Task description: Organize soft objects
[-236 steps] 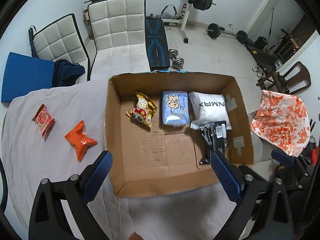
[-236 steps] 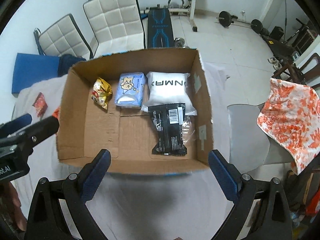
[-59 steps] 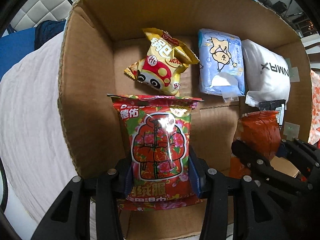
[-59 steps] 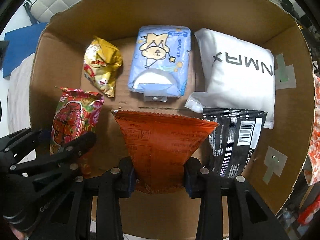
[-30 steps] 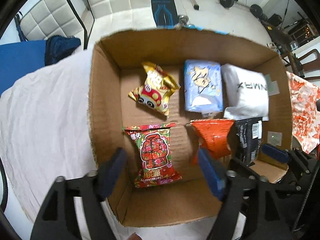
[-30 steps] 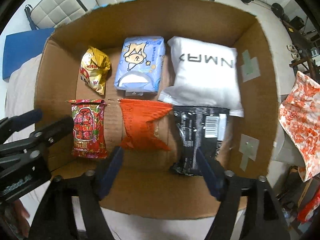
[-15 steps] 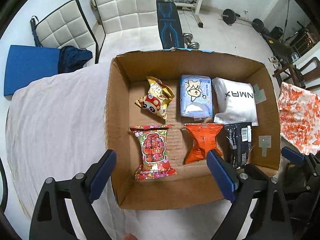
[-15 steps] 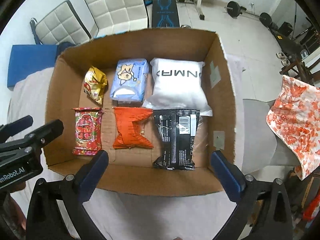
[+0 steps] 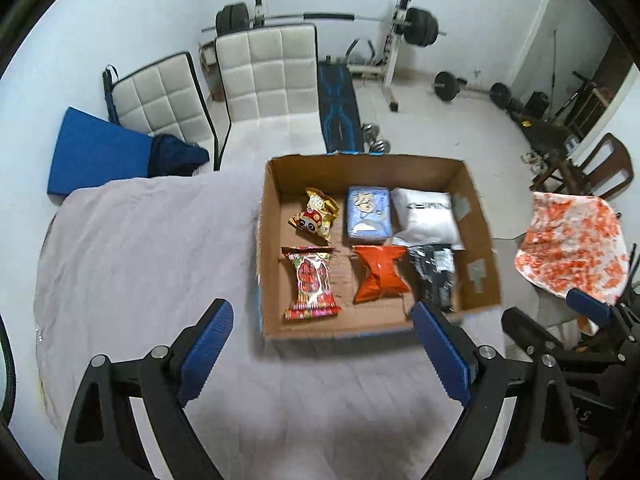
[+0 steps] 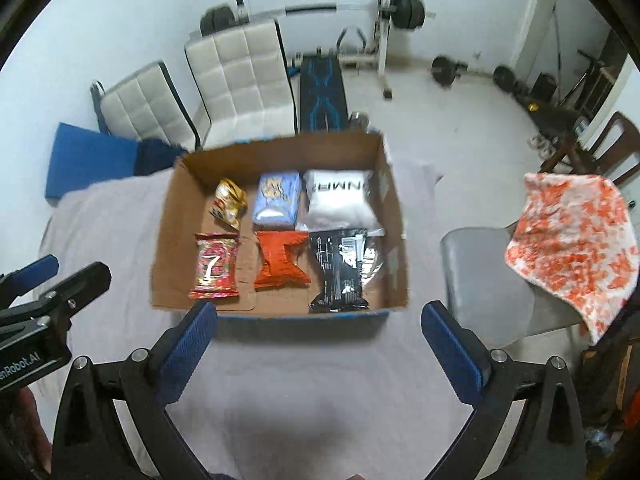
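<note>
A shallow cardboard box [image 9: 272, 332] [image 10: 168, 240] sits on a bed with a pale sheet. Inside lie several soft packs in two rows: a yellow snack bag [image 9: 316, 218], a light blue pack [image 9: 368, 216], a white pouch [image 9: 426, 216], a red flowered pack [image 9: 312, 282] [image 10: 215, 266], an orange bag [image 9: 378, 274] [image 10: 280, 260] and a black pack [image 9: 436, 276] [image 10: 340, 270]. My left gripper [image 9: 322, 346] is open and empty, held back from the box's near wall. My right gripper [image 10: 318, 346] is open and empty too, also short of the box.
The pale sheet [image 9: 140, 260] spreads left of the box. Two white quilted chairs [image 9: 264, 76] and a blue cushion [image 9: 96, 152] stand behind. A weight bench [image 9: 338, 108] and barbell rack lie beyond. An orange-patterned cloth [image 10: 572, 240] hangs over a chair at the right.
Both grippers have let go of the red flowered pack and the orange bag inside the box, opened, and pulled back and up; the box now looks smaller.
</note>
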Demonstrator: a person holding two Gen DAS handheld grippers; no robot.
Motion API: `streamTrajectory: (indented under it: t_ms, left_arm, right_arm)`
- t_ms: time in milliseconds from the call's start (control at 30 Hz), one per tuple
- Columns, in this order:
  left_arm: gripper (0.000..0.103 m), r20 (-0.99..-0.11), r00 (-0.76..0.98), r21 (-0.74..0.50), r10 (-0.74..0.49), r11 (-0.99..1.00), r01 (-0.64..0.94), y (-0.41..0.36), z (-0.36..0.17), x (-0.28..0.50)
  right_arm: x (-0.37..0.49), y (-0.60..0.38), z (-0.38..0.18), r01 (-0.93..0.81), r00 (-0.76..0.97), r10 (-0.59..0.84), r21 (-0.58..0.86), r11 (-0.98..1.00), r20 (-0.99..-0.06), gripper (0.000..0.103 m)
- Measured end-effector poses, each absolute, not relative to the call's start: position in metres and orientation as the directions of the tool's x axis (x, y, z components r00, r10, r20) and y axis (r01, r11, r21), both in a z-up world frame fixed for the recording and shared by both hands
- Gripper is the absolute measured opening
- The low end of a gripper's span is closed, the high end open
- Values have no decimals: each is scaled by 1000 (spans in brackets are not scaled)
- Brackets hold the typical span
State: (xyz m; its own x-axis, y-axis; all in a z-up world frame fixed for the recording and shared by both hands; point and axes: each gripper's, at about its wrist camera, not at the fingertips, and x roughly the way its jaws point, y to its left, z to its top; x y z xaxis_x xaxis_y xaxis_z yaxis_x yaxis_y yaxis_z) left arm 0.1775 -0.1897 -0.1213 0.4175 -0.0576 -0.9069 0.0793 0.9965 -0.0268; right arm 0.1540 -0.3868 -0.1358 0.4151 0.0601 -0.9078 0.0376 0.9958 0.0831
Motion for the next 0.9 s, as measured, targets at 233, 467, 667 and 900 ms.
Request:
streamTrajectory:
  t_ms: [233, 467, 667, 900]
  left_arm:
    - [92, -865, 498, -13, -64, 994, 106, -186, -56, 116]
    - [92, -826, 557, -39, -90, 994, 104, -180, -11, 65]
    - [92, -800, 595, -22, -78, 995, 101, -178, 11, 36]
    - [92, -797, 596, -43, -95, 994, 102, -173, 19, 16]
  right_arm:
    - [83, -387, -59, 44, 509, 37, 69, 997, -860, 103]
    - [23, -388, 1, 41, 582, 47, 87, 995, -812, 103]
    - [-22, -381, 33, 31, 616, 41, 77, 997, -787, 103]
    - [-51, -382, 56, 49, 651, 34, 87, 995, -758, 103]
